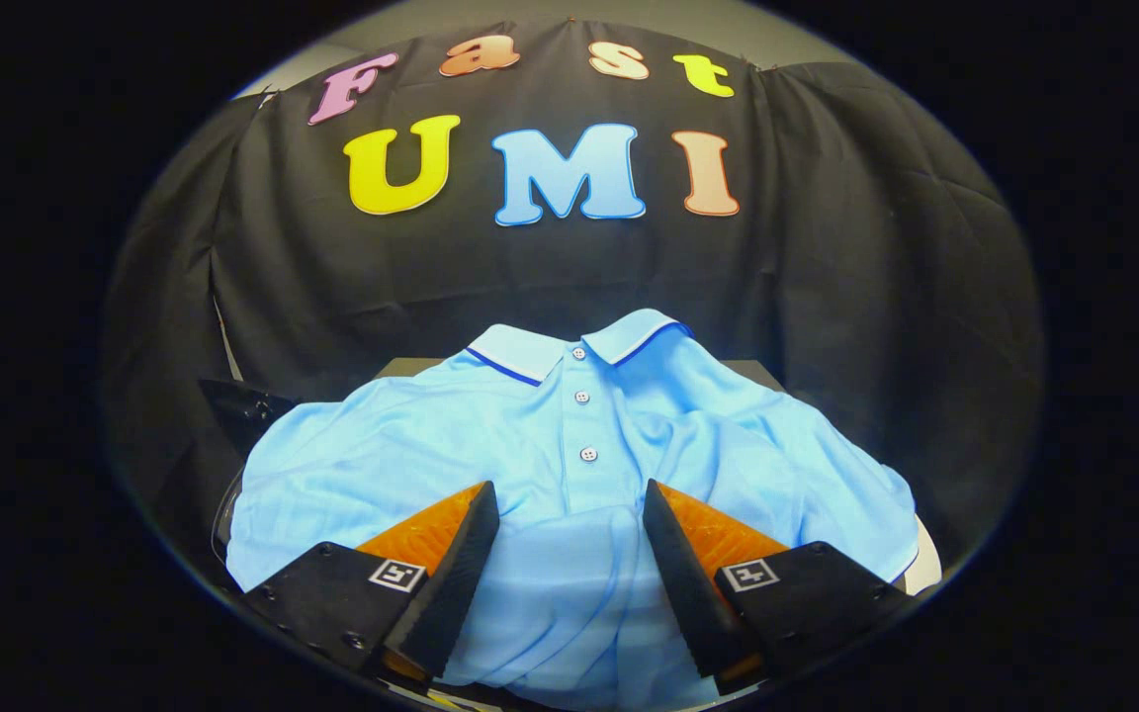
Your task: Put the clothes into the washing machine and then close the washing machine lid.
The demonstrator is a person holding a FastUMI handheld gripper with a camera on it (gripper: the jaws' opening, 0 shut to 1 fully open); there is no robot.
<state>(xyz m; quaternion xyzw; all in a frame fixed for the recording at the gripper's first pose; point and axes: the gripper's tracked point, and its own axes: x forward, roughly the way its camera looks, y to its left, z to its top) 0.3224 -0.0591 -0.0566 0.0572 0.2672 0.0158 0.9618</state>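
The polo shirt (569, 465) is plain light blue, with a paler collar (579, 346) at its twelve o'clock end edged by a thin dark blue stripe. Its three small buttons (582, 397) are whitish-grey. The booth wall (876, 257) behind is black cloth.

Far beyond the parted jaws of the gripper (569, 489), a creased black cloth wall (827, 297) hangs across the booth, with a strip of pale grey wall (629, 15) above it. Nearer, a dark flat surface (762, 374) shows its far edge. A black angular piece (243, 405) sits beyond the left jaw; something white (925, 569) lies outside the right jaw
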